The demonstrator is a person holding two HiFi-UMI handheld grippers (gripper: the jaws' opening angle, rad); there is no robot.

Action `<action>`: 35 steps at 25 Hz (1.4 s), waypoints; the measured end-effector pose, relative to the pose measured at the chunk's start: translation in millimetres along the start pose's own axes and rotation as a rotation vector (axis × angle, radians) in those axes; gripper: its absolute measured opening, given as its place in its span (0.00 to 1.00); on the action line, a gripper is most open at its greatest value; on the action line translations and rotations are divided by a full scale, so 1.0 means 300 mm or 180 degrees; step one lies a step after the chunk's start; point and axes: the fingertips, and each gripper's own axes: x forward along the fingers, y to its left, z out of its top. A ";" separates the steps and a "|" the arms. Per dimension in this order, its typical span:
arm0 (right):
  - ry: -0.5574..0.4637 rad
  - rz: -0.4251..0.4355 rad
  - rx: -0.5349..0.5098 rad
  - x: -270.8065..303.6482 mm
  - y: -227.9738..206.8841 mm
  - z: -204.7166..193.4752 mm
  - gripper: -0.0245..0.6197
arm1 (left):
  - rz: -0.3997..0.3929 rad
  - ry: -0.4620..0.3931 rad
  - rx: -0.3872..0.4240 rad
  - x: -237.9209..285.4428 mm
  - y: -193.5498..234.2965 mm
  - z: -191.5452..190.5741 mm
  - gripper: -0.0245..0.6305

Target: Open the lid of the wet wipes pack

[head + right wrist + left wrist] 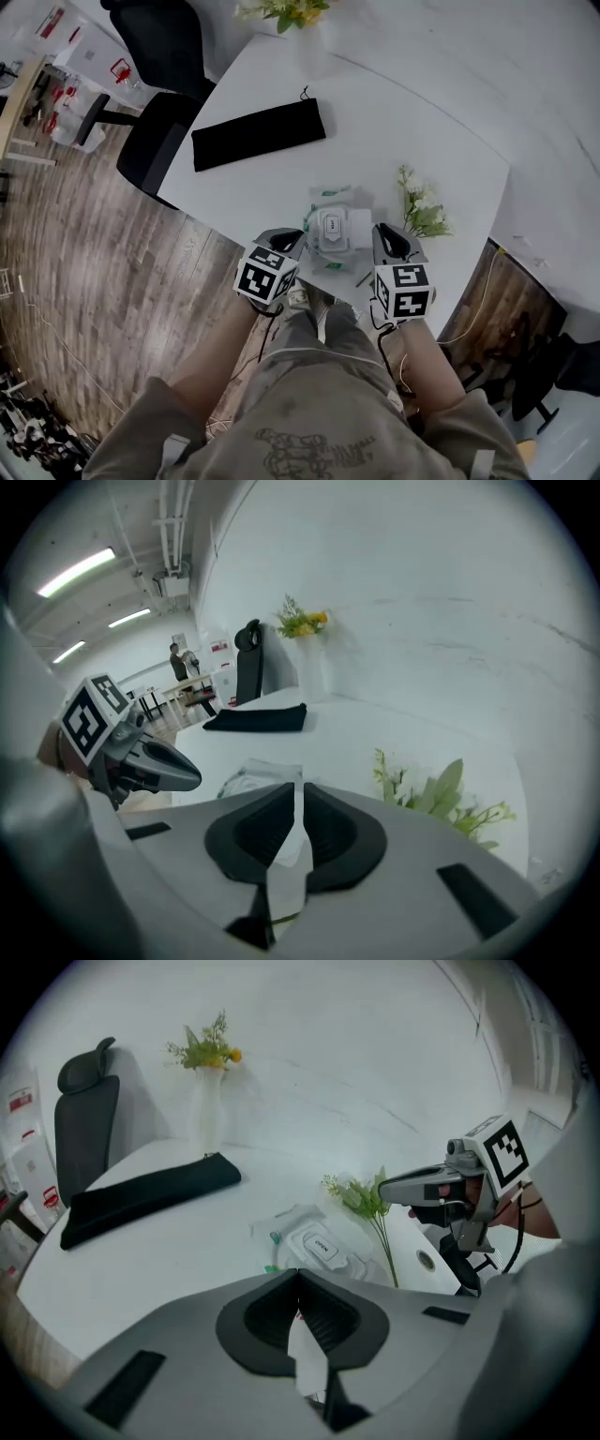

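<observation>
White soft-plastic wet wipes pack (349,246) with green print, its rigid white flip lid (332,226) lying flat and closed. It sits at lower centre of the head view, near the front edge of the white tabletop (394,122).
Left tool (284,241): just beside the pack's left side, jaws together, nothing between them.
Right tool (391,242): just beside the pack's right side, jaws drawn almost together, empty.
Green leafy sprig with small white blossoms (419,214): right of the pack.
Long black fabric pouch (259,134): upper left of the pack.
Pale vase of yellow flowers (305,19): top centre.
Black office chair (161,84): upper left, on the wood floor (84,244).
</observation>
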 end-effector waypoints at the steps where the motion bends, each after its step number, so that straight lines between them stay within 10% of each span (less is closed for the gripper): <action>1: -0.0076 0.0034 0.0002 -0.029 0.004 0.037 0.12 | 0.0028 -0.0068 0.0025 -0.028 -0.001 0.028 0.07; 23: -0.1804 0.0557 -0.0289 -0.712 0.196 0.634 0.10 | 0.0575 -0.1768 0.1138 -0.777 -0.261 0.580 0.07; 35: -0.1881 0.0706 -0.0475 -0.835 0.260 0.631 0.10 | 0.0759 -0.2181 0.0995 -0.953 -0.325 0.591 0.07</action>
